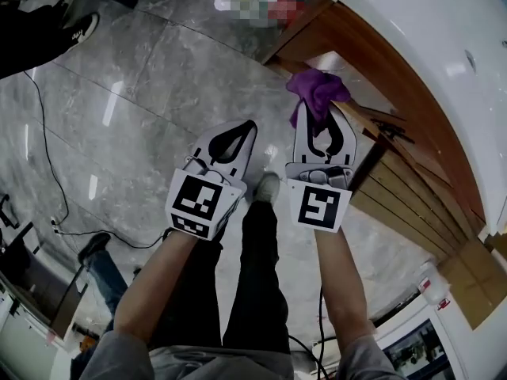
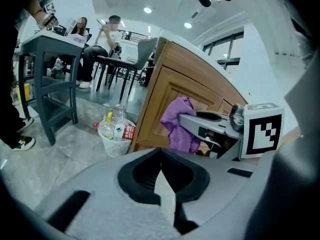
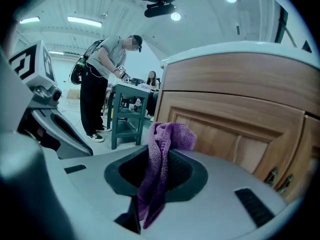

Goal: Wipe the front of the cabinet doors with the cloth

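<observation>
A purple cloth (image 1: 315, 93) is pinched in my right gripper (image 1: 321, 115) and bunches out past the fingertips. In the right gripper view the cloth (image 3: 161, 154) hangs between the shut jaws, a short way off a wooden cabinet door (image 3: 235, 139). In the head view the cabinet doors (image 1: 400, 184) run along the right under a white countertop (image 1: 428, 30). My left gripper (image 1: 250, 127) hovers beside the right one, shut with nothing in it. In its own view, the left gripper (image 2: 161, 156) has the cloth (image 2: 179, 124) and the cabinet door (image 2: 172, 91) ahead.
A white waste basket (image 2: 116, 136) full of bottles stands on the grey tiled floor by the cabinet's end. A grey table (image 2: 47, 64) and seated people are further back. A standing person (image 3: 102, 79) works at a green table (image 3: 126, 109). A cable (image 1: 47, 165) trails over the floor.
</observation>
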Available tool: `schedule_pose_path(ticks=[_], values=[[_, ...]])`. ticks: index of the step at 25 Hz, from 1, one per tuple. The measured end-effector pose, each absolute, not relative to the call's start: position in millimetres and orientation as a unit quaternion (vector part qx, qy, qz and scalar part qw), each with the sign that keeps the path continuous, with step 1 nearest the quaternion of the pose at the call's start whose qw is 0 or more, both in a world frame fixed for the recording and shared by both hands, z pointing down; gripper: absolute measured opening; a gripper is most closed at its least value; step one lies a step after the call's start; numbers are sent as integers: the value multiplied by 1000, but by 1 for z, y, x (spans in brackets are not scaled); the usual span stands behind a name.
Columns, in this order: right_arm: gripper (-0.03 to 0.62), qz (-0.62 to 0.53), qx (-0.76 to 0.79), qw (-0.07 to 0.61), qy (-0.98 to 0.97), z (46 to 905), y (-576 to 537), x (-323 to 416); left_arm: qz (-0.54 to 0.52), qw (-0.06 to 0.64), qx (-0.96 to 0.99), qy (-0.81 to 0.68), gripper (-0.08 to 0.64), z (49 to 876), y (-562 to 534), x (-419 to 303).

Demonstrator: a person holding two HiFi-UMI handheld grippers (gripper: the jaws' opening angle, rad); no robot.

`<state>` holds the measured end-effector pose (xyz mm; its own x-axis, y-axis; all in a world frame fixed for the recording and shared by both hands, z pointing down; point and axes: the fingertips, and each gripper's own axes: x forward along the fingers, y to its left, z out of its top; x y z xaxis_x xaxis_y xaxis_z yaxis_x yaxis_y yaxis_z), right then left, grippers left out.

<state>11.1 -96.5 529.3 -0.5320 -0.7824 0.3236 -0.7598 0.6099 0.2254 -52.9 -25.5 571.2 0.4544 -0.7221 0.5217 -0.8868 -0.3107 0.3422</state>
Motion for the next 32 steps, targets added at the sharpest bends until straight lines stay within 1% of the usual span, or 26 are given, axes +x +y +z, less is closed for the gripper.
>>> schedule_pose_path(ticks=[10,17,22,27,32], values=[[81,-22,480,219,-849,523,-61,91,143,293,819,-473,9,559,-7,2],[81,11,506,249,-826,555,-49,141,146,291,827,-459,9,559,-3,25],[81,26,512,269,-816,585,-52,162,150,287,831,-452,9,565,-5,35],[81,47,531,248,-809,605,-66,171,153,284,833,-449,9,576,-11,42],[81,64,536,261,-800,634,-81,183,156,283,835,-445,9,586,-19,51]])
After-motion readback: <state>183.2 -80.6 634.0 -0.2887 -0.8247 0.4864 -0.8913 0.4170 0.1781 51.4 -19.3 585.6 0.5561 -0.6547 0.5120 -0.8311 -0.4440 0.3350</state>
